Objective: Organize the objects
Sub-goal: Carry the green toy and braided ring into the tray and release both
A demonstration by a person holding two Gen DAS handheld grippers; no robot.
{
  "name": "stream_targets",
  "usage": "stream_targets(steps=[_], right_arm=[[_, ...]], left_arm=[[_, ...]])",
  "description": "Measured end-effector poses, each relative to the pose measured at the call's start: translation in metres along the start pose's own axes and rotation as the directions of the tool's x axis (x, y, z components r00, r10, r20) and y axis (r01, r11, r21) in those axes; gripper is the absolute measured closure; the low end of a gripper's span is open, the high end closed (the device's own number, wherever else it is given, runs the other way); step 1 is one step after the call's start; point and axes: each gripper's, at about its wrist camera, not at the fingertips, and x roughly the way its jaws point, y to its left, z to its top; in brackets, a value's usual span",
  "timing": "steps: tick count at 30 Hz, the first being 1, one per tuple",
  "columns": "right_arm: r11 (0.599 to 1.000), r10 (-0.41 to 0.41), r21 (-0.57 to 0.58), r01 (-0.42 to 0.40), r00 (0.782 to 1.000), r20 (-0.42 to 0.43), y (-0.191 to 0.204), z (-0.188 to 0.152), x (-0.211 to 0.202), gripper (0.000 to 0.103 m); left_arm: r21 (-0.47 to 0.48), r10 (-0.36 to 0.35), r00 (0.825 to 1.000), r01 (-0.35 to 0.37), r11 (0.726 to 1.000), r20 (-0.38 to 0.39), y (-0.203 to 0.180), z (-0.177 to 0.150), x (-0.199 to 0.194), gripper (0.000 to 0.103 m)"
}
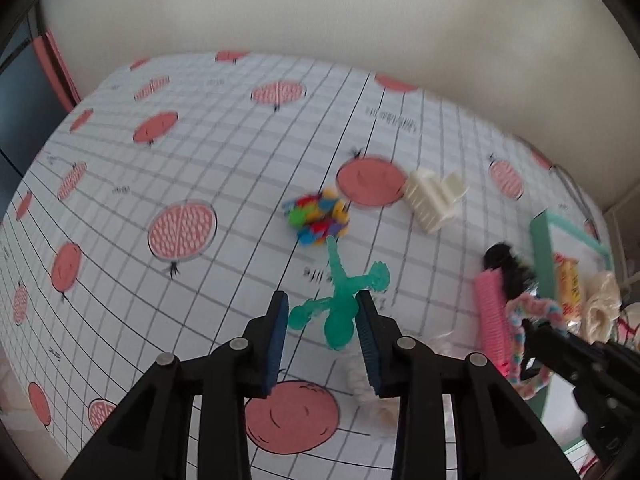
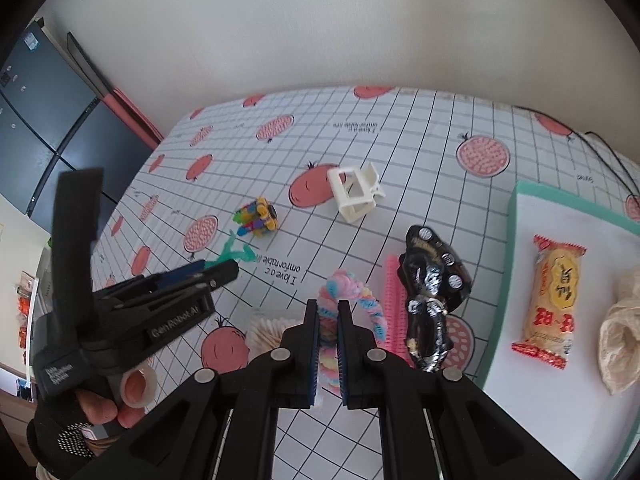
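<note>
Both grippers worked over the tablecloth (image 2: 420, 152).
Right gripper (image 2: 329, 322) was clenched on the pastel scrunchie (image 2: 352, 288) beside the tray (image 2: 516, 216); left gripper (image 1: 322, 312) stood spread around the green lizard (image 1: 344, 304), not gripping.

black grippers (image 2: 328, 312), blue pads (image 1: 278, 336), silver screws

A translucent green lizard toy (image 1: 340, 304) lies flat at lower centre of the left view. Above it sits a multicoloured block toy (image 1: 318, 216), then a white hair claw (image 1: 434, 196). A pastel twisted loop (image 2: 352, 300) stands lower centre in the right view, beside a pink comb (image 2: 394, 304) and black figure (image 2: 434, 296).
</note>
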Motion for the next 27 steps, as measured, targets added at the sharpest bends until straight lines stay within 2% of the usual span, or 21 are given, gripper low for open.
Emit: stream_targets(steps=[7, 13, 19, 27], right_arm=[[0.999, -0.029, 0.022, 0.028, 0.999, 0.046, -0.020, -0.001, -0.029, 0.095], [0.992, -0.099, 0.080, 0.094, 0.993, 0.065, -0.064, -0.009, -0.055, 0.095], [0.966, -0.204, 0.174, 0.191, 0.977, 0.061, -0.123, -0.024, -0.082, 0.095], [0.911, -0.329, 0.267, 0.314, 0.944, 0.013, -0.191, -0.050, -0.112, 0.095]], left_arm=[[0.022, -0.041, 0.995, 0.039, 0.999, 0.086, -0.022, 0.014, -0.033, 0.068], [0.095, -0.096, 0.987, 0.084, 0.992, 0.130, -0.070, 0.012, -0.054, 0.067], [0.179, -0.190, 0.978, 0.172, 0.969, 0.090, -0.130, -0.002, -0.052, 0.067], [0.284, -0.250, 0.968, 0.245, 0.927, -0.018, -0.204, -0.038, -0.028, 0.067]])
